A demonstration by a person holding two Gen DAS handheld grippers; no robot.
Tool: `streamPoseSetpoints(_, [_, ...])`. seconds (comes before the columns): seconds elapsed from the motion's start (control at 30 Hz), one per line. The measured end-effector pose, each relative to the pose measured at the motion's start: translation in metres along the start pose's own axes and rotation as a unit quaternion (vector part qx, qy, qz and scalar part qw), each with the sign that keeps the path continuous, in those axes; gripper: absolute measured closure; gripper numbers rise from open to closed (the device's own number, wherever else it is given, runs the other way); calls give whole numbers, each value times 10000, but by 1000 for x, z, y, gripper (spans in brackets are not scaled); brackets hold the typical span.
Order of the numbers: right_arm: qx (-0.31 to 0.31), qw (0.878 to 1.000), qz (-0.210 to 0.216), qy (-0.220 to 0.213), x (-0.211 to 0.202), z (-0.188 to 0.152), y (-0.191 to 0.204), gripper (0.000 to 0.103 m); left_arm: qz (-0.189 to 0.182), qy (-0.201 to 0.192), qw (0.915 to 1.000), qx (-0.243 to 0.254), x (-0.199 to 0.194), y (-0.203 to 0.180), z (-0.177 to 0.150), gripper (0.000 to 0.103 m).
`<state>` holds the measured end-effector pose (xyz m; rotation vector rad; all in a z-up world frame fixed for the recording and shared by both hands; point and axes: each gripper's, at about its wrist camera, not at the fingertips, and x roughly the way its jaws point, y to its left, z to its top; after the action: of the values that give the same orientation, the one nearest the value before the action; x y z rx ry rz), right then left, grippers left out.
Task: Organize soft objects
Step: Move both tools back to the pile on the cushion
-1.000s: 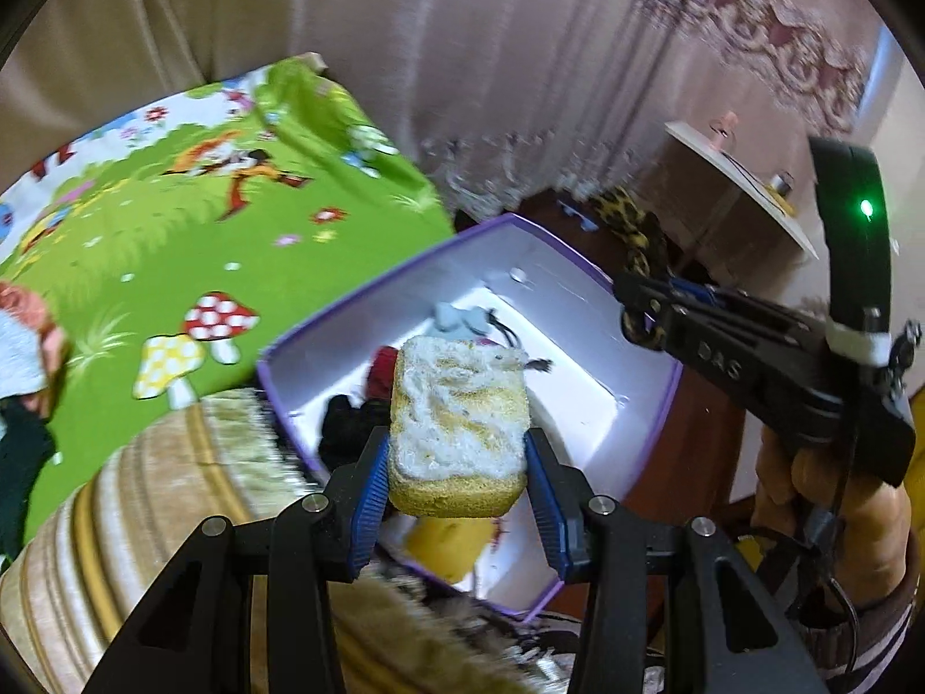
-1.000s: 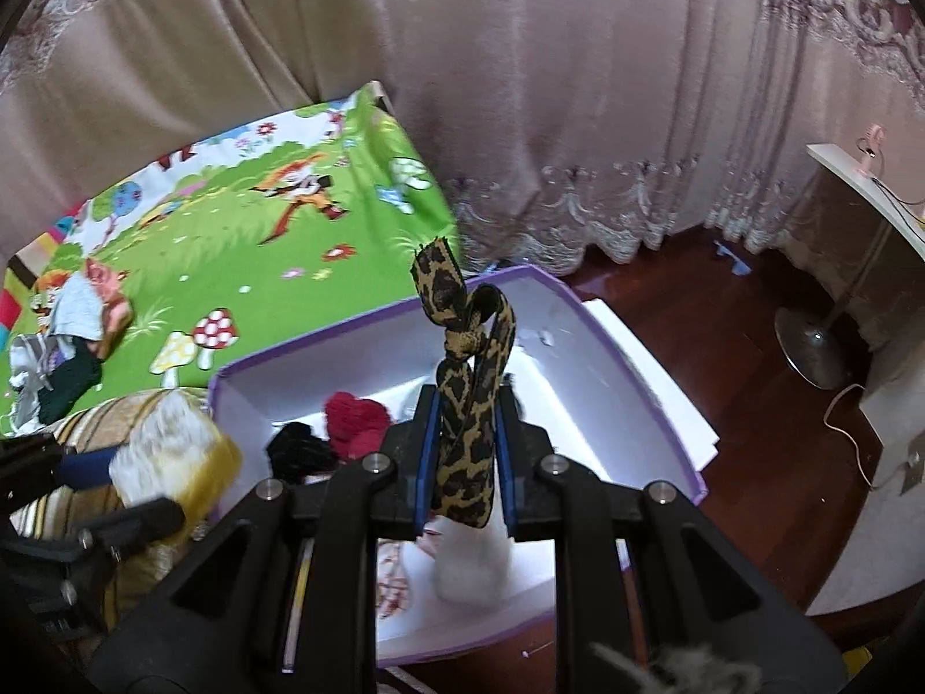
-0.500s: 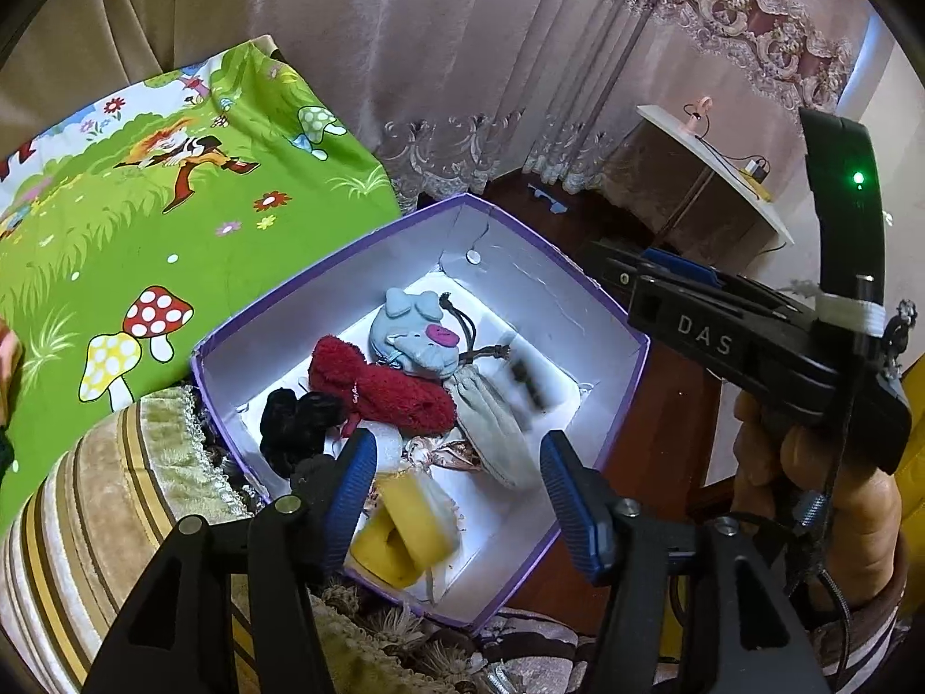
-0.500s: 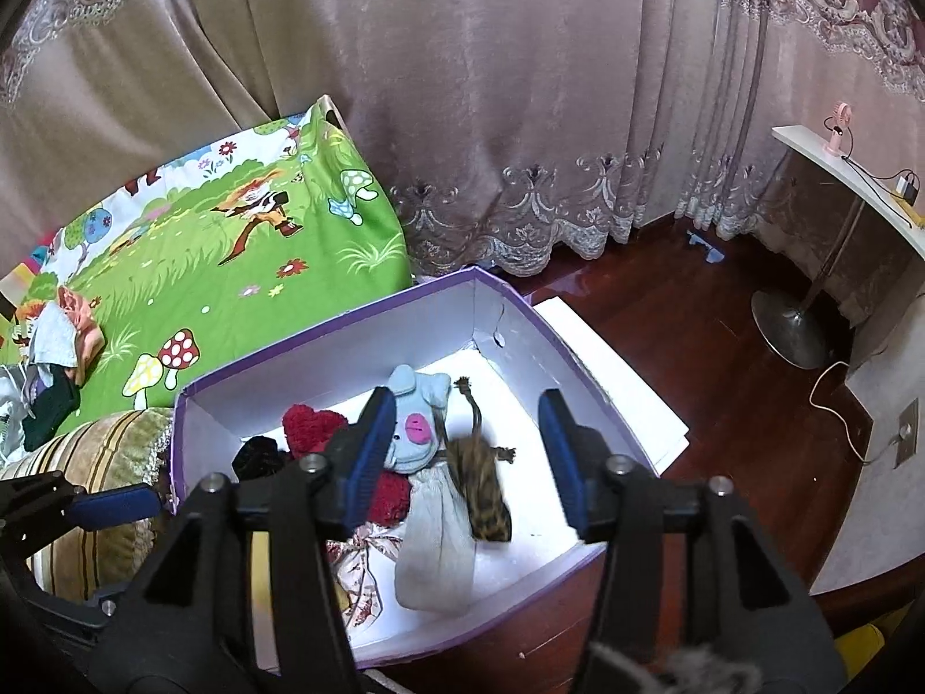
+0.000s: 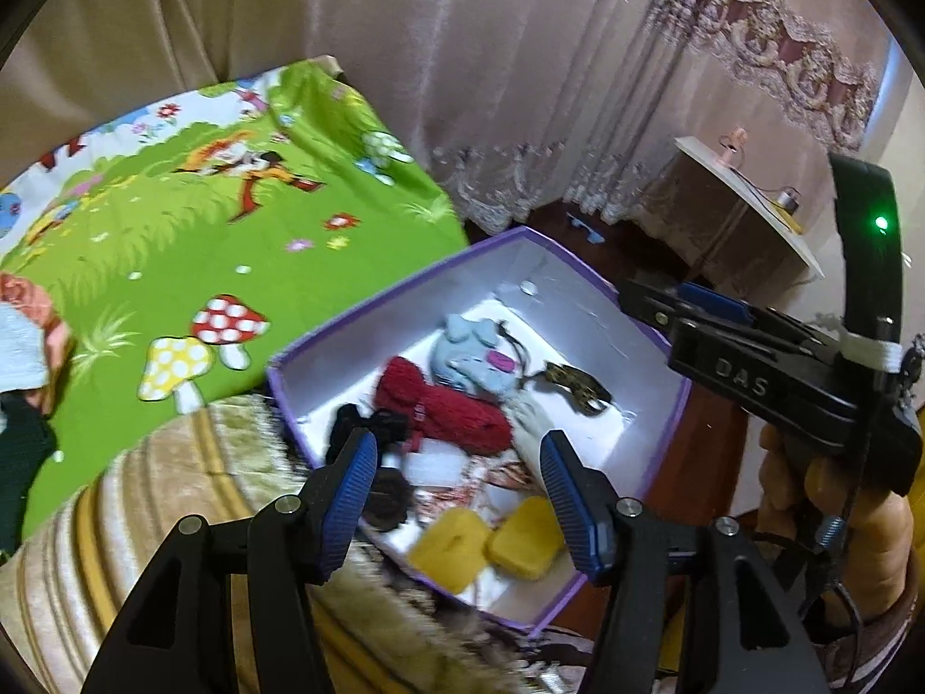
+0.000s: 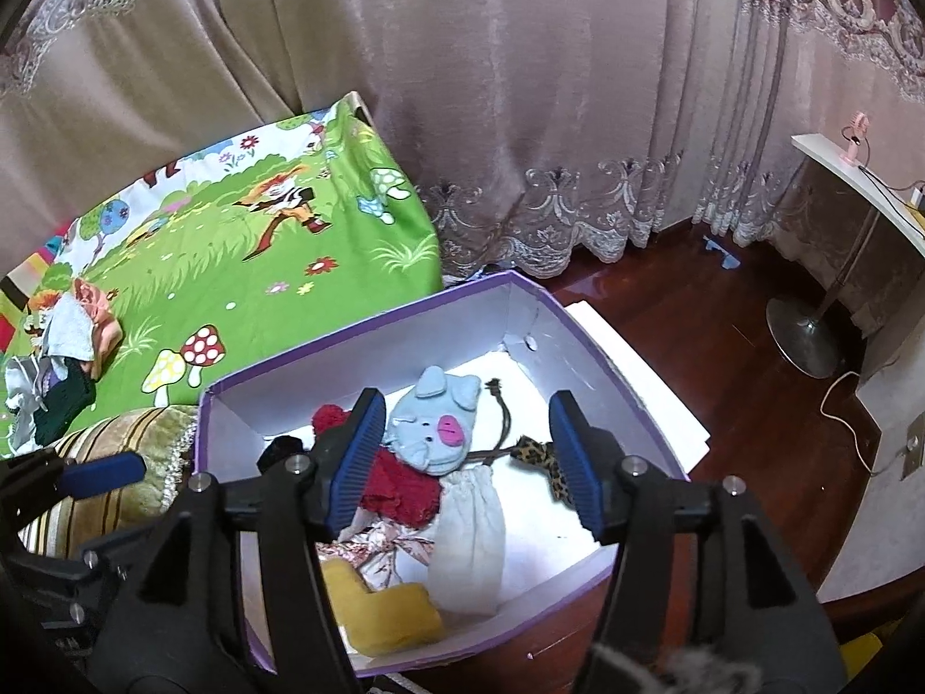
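- soft objects lie inside the purple-rimmed box [image 6: 584, 335], which stands on the dark wooden floor [image 6: 722, 312] beside the green cartoon mat [image 6: 243, 266].
- box contents: blue pig toy [image 6: 433, 428], red knit piece [image 6: 399, 486], white sock [image 6: 468, 532], leopard-print band [image 6: 543, 460], black fabric [image 5: 364, 425], two yellow sponges [image 5: 485, 538] at the near wall.
- left gripper [image 5: 457, 486]: jaws spread, nothing between the blue pads, poised above the box's near end.
- right gripper [image 6: 465, 462]: jaws opening, nothing between them; the leopard-print band lies on the box bottom below.
- a hand [image 5: 832, 497] holds the right gripper's handle.
- more clothing [image 6: 63, 370] lies on the mat, well apart from the box.
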<state>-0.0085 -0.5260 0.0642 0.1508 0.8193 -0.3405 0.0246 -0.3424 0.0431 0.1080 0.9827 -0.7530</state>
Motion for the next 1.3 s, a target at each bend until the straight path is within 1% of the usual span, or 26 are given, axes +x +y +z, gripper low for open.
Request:
streamPoseSetpoints(0.23, [-238, 9997, 90, 41, -1, 5, 23, 38, 326, -330, 9984, -337, -20, 39, 2, 43])
streamPoseSetpoints(0.37, [-403, 9990, 167, 13, -4, 11, 39, 37, 461, -471, 9957, -644, -33, 66, 2, 43])
streamPoseSetpoints(0.6, [-751, 9964, 381, -18, -8, 20, 79, 34, 736, -794, 9871, -1176, -60, 118, 1, 43])
streamPoseSetpoints(0.73, [-978, 9938, 521, -41, -10, 25, 104, 33, 929, -1006, 9788, -1523, -83, 153, -2, 43])
streamPoseSetpoints(0.87, [-1179, 9908, 667, -51, -10, 28, 126, 32, 1159, -1199, 9653, -2009, -109, 198, -8, 43])
streamPoseSetpoints(0.93, [-1292, 9888, 741, -49, -9, 30, 139, 32, 1340, -1361, 9544, -2293, -127, 224, -13, 43])
streamPoseSetpoints(1.03, [-1440, 9858, 861, -35, -7, 31, 157, 32, 1522, -1550, 9407, -2607, -147, 253, -19, 38])
streamPoseSetpoints(1.13, [-1593, 9826, 954, -35, -6, 32, 175, 32, 1822, -1732, 9216, -2958, -166, 286, -29, 33])
streamPoseSetpoints(1.17, [-1641, 9814, 992, -38, -5, 32, 180, 32, 1915, -1765, 9134, -3129, -171, 299, -33, 32])
streamPoseSetpoints(1.27, [-1800, 9776, 1092, -53, -4, 34, 199, 32, 2068, -1777, 8945, -3542, -179, 332, -47, 32])
streamPoseSetpoints(1.3, [-1854, 9761, 1135, -58, -4, 35, 205, 32, 2075, -1755, 8903, -3653, -179, 340, -51, 31])
